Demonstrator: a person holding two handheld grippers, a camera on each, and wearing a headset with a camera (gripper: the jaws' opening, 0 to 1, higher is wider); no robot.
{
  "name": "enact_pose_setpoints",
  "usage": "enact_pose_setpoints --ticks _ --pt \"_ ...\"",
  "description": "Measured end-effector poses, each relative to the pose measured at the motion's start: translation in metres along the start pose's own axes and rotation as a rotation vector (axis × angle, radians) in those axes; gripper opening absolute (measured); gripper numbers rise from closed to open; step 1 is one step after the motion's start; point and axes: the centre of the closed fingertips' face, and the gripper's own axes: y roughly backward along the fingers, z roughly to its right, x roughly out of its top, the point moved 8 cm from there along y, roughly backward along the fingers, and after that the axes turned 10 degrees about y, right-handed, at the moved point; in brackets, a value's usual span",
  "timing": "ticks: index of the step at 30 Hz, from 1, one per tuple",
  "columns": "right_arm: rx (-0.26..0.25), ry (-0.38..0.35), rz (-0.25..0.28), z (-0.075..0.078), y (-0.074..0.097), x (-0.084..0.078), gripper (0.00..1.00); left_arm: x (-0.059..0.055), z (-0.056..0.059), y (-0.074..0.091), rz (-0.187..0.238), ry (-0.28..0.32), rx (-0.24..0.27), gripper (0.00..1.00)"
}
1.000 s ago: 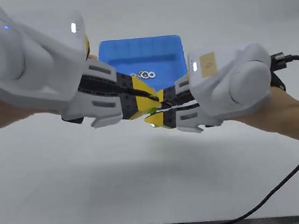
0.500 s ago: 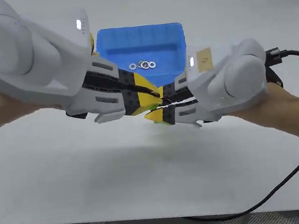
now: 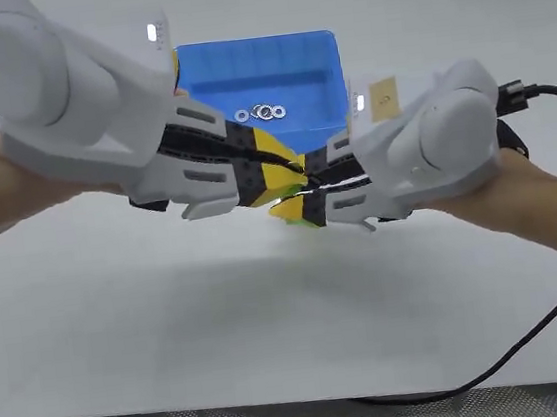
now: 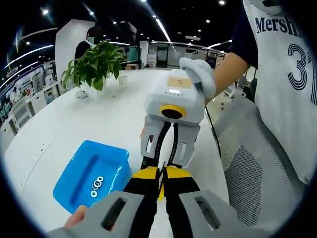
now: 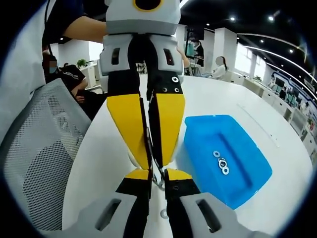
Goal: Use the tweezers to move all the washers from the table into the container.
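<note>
washers [image 3: 260,114] lie in a small group on the floor of the blue container [image 3: 203,71] in the head view, beyond the meeting jaw tips and well apart from them. the left gripper [image 3: 285,173] and the right gripper [image 3: 303,206] point at each other over the white table [image 3: 220,316], tip against tip. a small pale thing sits where the tips meet, too small to tell clearly.

in the left gripper view, the own jaws of the left gripper [image 4: 161,174] are almost closed, with only a thin slit between them. a thin metal strip, as it seems the tweezers [image 4: 161,181], is pinched in this slit. the right gripper [image 4: 159,163] faces these jaws straight ahead, its tips just at theirs. the container [image 4: 74,173] is to the left of the jaws, with the washers [image 4: 96,183] inside.

in the right gripper view, the jaws of the right gripper [image 5: 157,177] stand with a narrow gap. the thin metal of the tweezers [image 5: 157,174] runs into this gap, but it cannot be told if the pads press on it. the yellow jaws of the left gripper [image 5: 151,161] come from above, nearly closed. a single washer [image 5: 163,214] lies on the table under the gap, between the jaws. the container [image 5: 237,183] is to the right of the jaws, with the washers [image 5: 221,162] in it.
</note>
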Motion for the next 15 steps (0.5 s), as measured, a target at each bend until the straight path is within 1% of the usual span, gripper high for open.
enact_pose_setpoints --ticks 3,6,11,15 --pt "0.003 0.007 -0.001 -0.0016 0.0007 0.0005 0.11 0.0001 -0.0001 0.0002 0.002 0.008 -0.002 0.07" --pt "0.0 -0.002 0.001 -0.001 0.0007 0.0003 0.11 0.0003 -0.0014 0.0 0.007 0.012 -0.001 0.07" --pt "-0.003 0.007 -0.011 -0.0005 0.0002 0.0014 0.11 0.0004 -0.0033 0.0009 0.007 0.018 -0.001 0.07" --pt "-0.002 0.022 -0.02 -0.0016 -0.0013 0.0015 0.11 -0.0021 -0.0037 0.003 0.002 0.022 -0.013 0.07"
